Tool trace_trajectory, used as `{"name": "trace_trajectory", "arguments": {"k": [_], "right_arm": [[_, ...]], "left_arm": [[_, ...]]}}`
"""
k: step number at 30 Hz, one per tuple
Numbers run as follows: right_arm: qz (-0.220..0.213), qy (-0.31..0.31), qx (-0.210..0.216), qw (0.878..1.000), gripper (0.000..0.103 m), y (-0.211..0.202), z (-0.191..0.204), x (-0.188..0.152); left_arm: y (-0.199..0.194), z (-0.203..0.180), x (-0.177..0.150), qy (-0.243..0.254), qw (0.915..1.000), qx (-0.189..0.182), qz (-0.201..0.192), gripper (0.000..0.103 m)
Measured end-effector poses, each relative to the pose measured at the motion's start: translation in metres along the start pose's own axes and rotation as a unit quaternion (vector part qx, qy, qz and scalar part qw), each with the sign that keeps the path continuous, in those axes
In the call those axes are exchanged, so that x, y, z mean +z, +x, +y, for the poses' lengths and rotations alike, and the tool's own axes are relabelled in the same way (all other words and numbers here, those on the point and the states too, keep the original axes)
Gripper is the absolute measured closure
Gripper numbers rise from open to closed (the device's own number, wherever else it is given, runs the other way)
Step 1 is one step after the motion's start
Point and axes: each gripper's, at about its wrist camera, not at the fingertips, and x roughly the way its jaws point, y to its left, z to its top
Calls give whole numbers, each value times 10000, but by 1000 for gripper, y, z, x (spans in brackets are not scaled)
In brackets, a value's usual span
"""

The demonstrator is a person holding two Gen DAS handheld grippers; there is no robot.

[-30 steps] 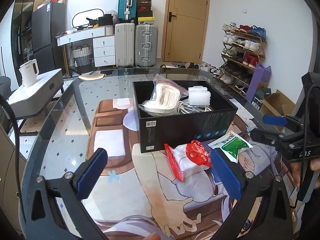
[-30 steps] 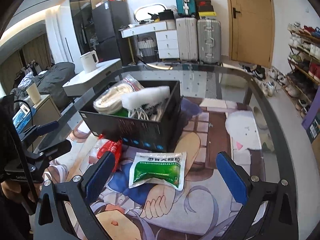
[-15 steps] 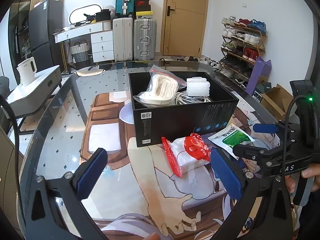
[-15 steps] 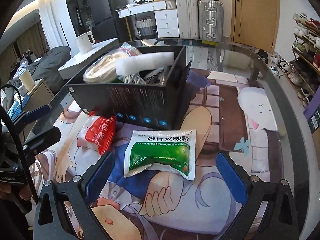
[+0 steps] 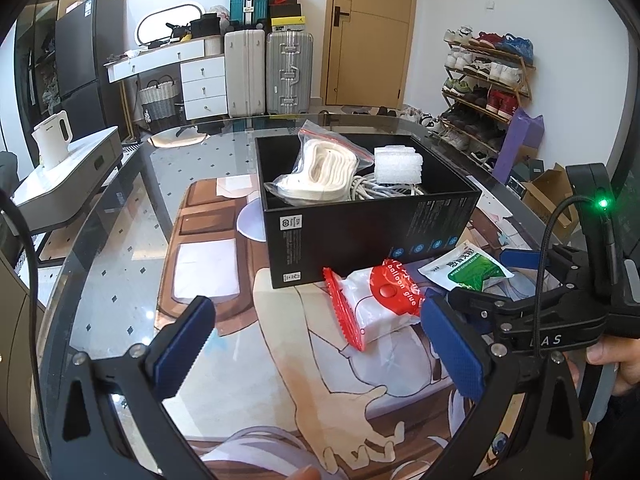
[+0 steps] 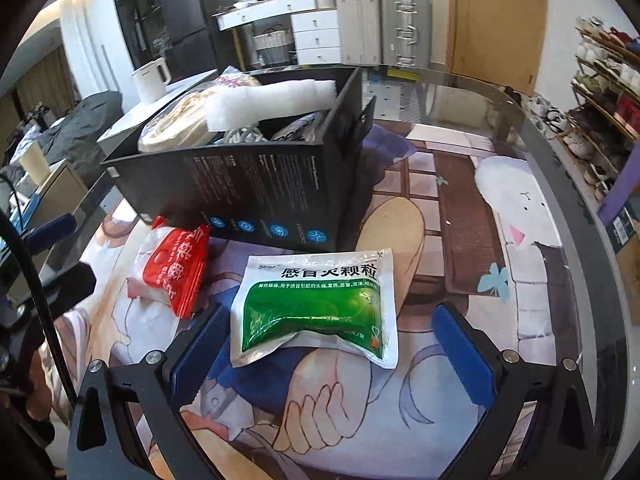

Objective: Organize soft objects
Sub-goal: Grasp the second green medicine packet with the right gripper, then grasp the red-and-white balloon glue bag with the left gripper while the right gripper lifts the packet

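— Where is the green packet (image 6: 320,304) seen?
— It is laid flat on the surface (image 6: 460,216), near the black box (image 6: 260,196), between the wide-open right claw (image 6: 332,356) fingers.
— And the left claw (image 5: 316,356)?
— It is spread wide, nothing held.

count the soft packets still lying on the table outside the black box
2. The red and white plastic packet lies by the black cardboard box's front corner; the green and white foil sachet lies beside it, between the open right gripper's fingers. Others may hide behind the box.
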Motion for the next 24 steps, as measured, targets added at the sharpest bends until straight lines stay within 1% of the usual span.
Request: {"name": "trace_trajectory", "arguments": {"k": [5, 10, 15, 18, 20, 24], "right_arm": [[-15, -21, -96, 10000, 2, 1, 3, 0], [-69, -11, -165, 9998, 19, -3, -2, 0], [-88, -42, -85, 9999, 29, -6, -7, -1], [-100, -2, -31, 9999, 36, -9, -11, -1], [-111, 57, 112, 9999, 38, -11, -14, -1], [-103, 10, 142, 9998, 38, -14, -15, -3]], "left_arm": [[0, 0, 0, 7, 10000, 6, -1, 0], [2, -2, -2, 59, 10000, -2, 16, 0], [5, -5, -1, 65, 10000, -20, 50, 0], [7, -7, -1, 78, 9999, -31, 94, 0], [8, -7, 0, 77, 9999, -56, 114, 0], [11, -10, 1, 62, 9998, -103, 168, 0]]}}
